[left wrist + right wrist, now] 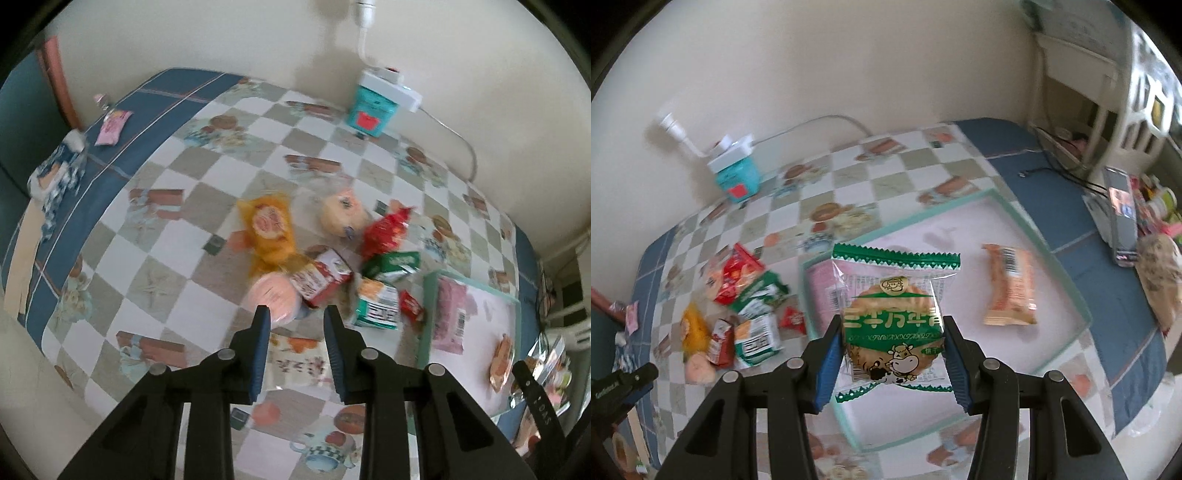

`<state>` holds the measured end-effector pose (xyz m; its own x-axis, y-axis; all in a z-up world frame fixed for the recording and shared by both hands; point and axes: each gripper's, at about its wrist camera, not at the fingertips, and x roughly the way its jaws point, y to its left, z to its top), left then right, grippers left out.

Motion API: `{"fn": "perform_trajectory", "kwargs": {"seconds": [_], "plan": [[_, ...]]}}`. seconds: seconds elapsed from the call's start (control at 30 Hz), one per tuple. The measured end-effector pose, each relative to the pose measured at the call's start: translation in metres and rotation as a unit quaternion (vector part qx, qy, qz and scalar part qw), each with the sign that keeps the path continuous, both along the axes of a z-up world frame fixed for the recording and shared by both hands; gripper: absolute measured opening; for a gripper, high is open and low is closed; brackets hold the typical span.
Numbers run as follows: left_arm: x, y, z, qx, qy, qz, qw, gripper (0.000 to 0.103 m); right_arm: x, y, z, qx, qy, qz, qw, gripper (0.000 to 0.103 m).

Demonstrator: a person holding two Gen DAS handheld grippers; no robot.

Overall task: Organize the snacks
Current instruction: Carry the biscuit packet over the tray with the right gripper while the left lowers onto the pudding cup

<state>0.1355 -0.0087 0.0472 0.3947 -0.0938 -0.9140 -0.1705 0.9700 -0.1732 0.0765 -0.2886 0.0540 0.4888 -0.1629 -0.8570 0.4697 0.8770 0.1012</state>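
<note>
The desk [886,184] wore a cloth checked in white and grey-beige, printed with small orange and blue motifs and edged in navy. The tray [1082,295] at centre right was pale pink inside with a mint-green rim. The biscuit packet [895,321] in mid-frame was clear with green zigzag ends, green lettering and a black-and-white cartoon cow. An orange wrapper [1010,286] lay in the tray. In the left view's middle sat a yellow-orange packet [269,229], a red packet [386,230] and a peach-coloured, possibly round, snack [271,297]. A teal box [371,110] bore a red patch. The claw pads [827,365] were blue on black.
</note>
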Motion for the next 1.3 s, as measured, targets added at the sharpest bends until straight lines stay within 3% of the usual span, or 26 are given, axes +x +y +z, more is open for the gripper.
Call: {"fn": "perform_trajectory", "kwargs": {"seconds": [0.17, 0.5, 0.57, 0.63, 0.87, 1.1, 1.3], "plan": [[0.001, -0.018, -0.007, -0.006, 0.012, -0.021, 0.9997, 0.031, -0.009, -0.02, -0.009, 0.005, 0.014, -0.02, 1.0, 0.053], [0.011, 0.044, -0.042, -0.012, 0.066, 0.084, 0.9942, 0.033, 0.005, -0.005, -0.049, 0.044, 0.072, 0.007, 0.996, 0.053], [0.012, 0.051, -0.049, -0.012, 0.076, 0.094, 0.9926, 0.043, 0.009, 0.002, -0.055, 0.051, 0.08, 0.017, 0.995, 0.053], [0.012, 0.056, -0.053, -0.013, 0.081, 0.097, 0.9919, 0.045, 0.012, 0.008, -0.059, 0.049, 0.087, 0.022, 0.995, 0.053], [0.012, 0.084, -0.057, -0.024, 0.083, 0.12, 0.989, 0.055, 0.017, 0.015, -0.061, 0.054, 0.091, 0.02, 0.994, 0.053], [0.007, 0.112, -0.057, -0.026, 0.079, 0.15, 0.9851, 0.056, 0.024, 0.031, -0.061, 0.056, 0.092, 0.035, 0.994, 0.053], [0.016, 0.109, -0.068, -0.012, 0.08, 0.148, 0.9856, 0.056, 0.025, 0.032, -0.063, 0.05, 0.096, 0.037, 0.993, 0.053]]}}
